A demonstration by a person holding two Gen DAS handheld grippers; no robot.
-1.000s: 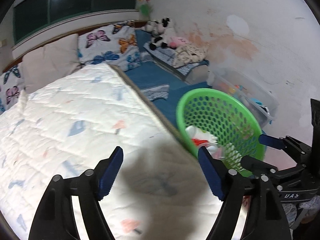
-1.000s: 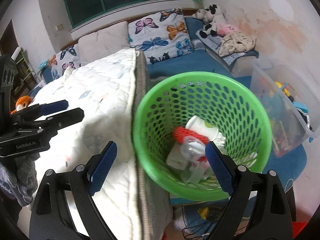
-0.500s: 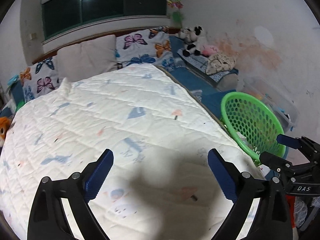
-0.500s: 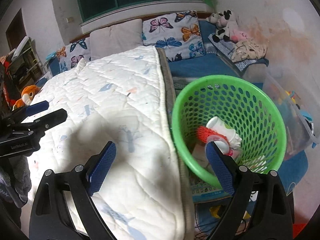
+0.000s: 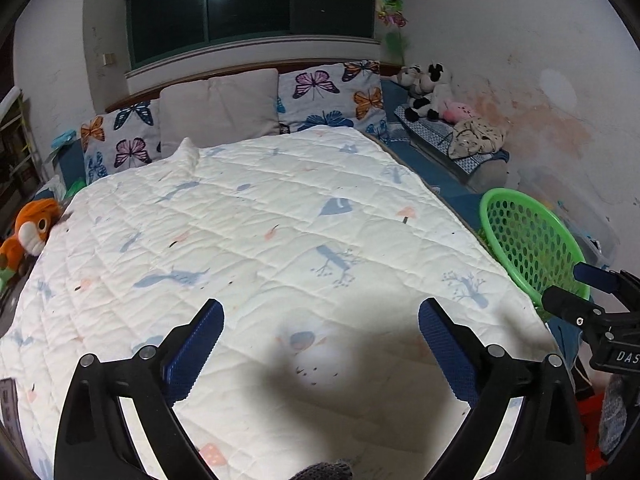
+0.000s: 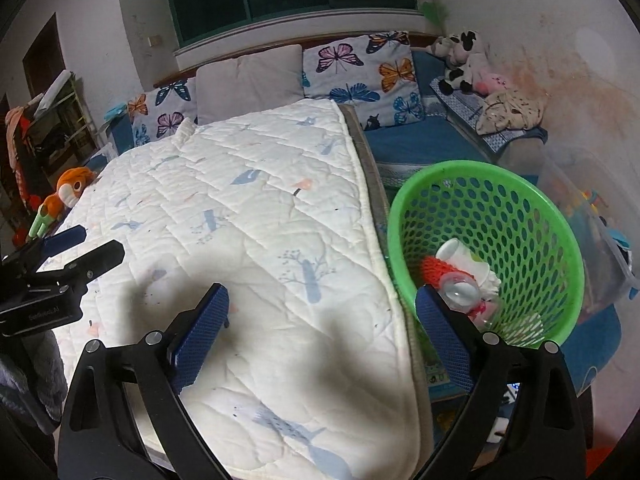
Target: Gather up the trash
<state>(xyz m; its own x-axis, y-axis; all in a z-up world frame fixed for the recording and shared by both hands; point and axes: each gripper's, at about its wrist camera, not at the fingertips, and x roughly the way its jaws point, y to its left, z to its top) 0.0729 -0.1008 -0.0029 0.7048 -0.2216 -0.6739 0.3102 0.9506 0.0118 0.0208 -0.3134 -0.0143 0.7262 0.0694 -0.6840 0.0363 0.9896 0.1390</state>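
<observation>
A green mesh basket (image 6: pixel 532 208) stands on the floor beside the bed's right edge; it also shows in the left wrist view (image 5: pixel 500 200). Inside it lie a white paper cup (image 6: pixel 454 254), a red net sleeve (image 6: pixel 438 270), a clear plastic bottle (image 6: pixel 460 292) and other scraps. My right gripper (image 6: pixel 320 320) is open and empty over the quilt's right edge, just left of the basket. My left gripper (image 5: pixel 320 334) is open and empty above the foot of the white quilt (image 5: pixel 260 240). No loose trash shows on the quilt.
Butterfly pillows (image 5: pixel 332 96) and a grey pillow (image 5: pixel 220 108) line the headboard. An orange plush toy (image 5: pixel 28 232) lies at the bed's left. Plush animals (image 6: pixel 460 60) and clothes sit on a blue bench at the right wall. A clear storage bin (image 6: pixel 592 216) stands behind the basket.
Both grippers have swung left and back from the basket toward the bed. The quilt now fills both views and the basket sits at the right. Both stay open.
</observation>
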